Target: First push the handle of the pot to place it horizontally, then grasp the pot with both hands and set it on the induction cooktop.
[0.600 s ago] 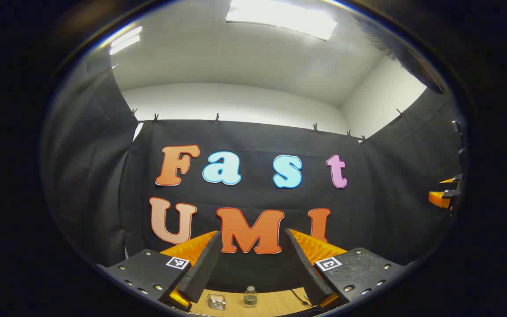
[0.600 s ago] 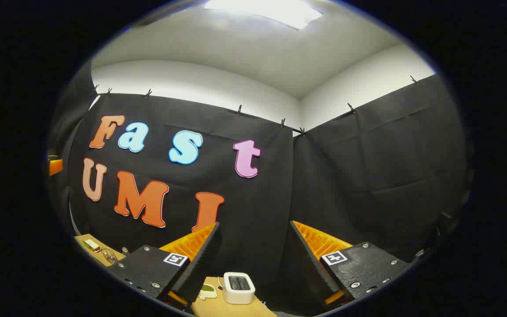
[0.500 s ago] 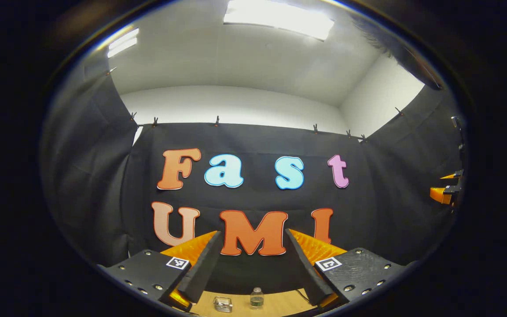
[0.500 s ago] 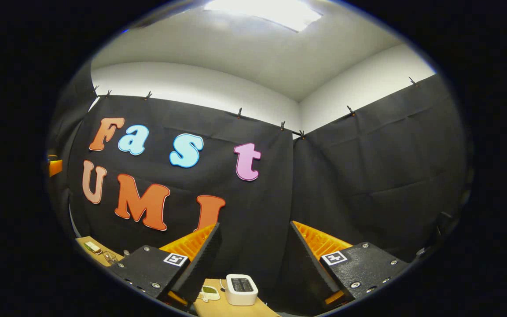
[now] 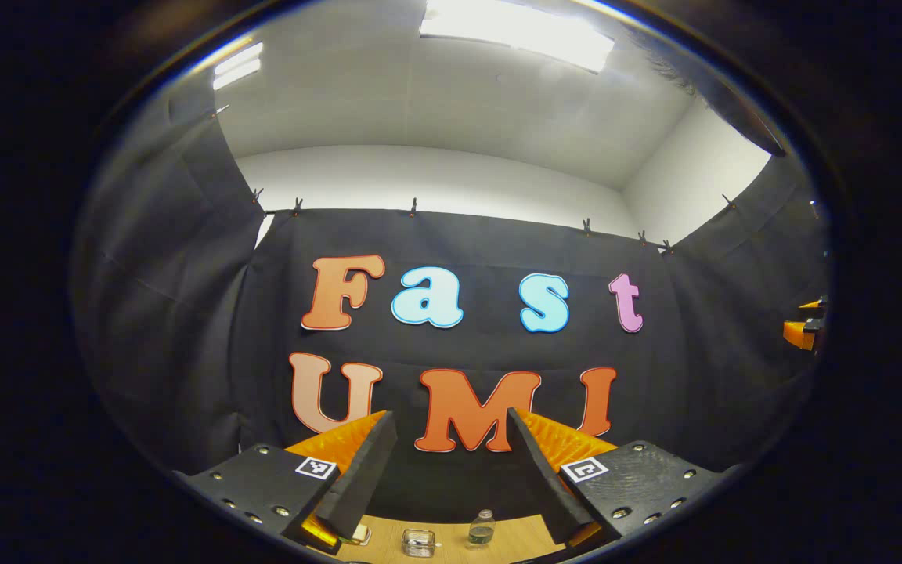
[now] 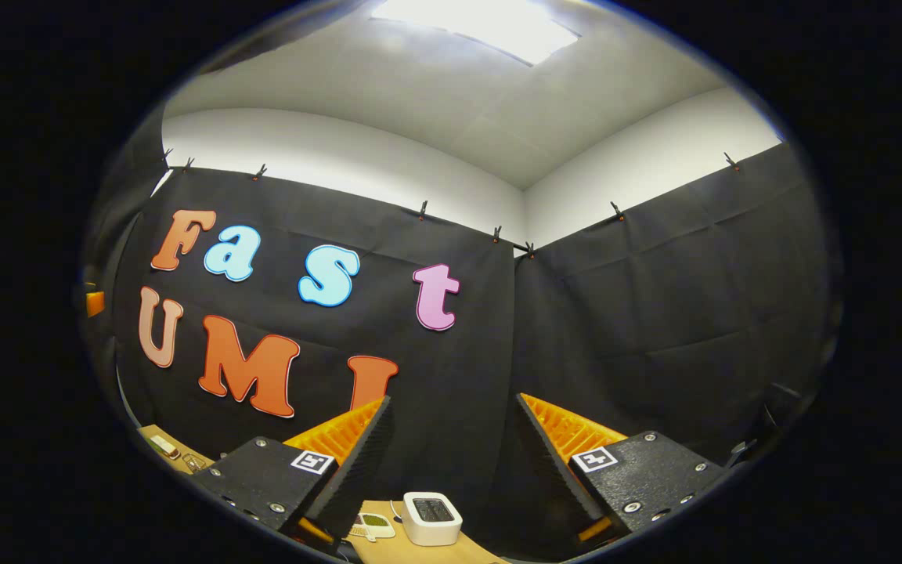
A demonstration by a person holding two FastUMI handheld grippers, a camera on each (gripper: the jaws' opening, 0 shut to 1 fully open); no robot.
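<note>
Both the left gripper [image 5: 445,462] and right gripper [image 6: 451,462] hang raised with jaws apart, pot nowhere I can spot, so I'd tip them down toward the pale wooden tabletop [image 5: 451,540] first

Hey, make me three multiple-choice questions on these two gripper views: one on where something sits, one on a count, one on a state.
1. Where does the white toaster sit in the right gripper view?
A. On the wooden table, low between the gripper's fingers
B. Hanging on the wall
C. Held by the gripper

2. How many small clear containers stand on the table in the left gripper view?
A. None
B. Two
C. Five

3. What state is the left gripper in?
A. Shut on a pot
B. Open, holding nothing
C. Shut on a bottle

Answers: 1 A, it rests on the tabletop. 2 B, a small bottle and a clear box. 3 B, a wide gap separates its fingers.
</note>
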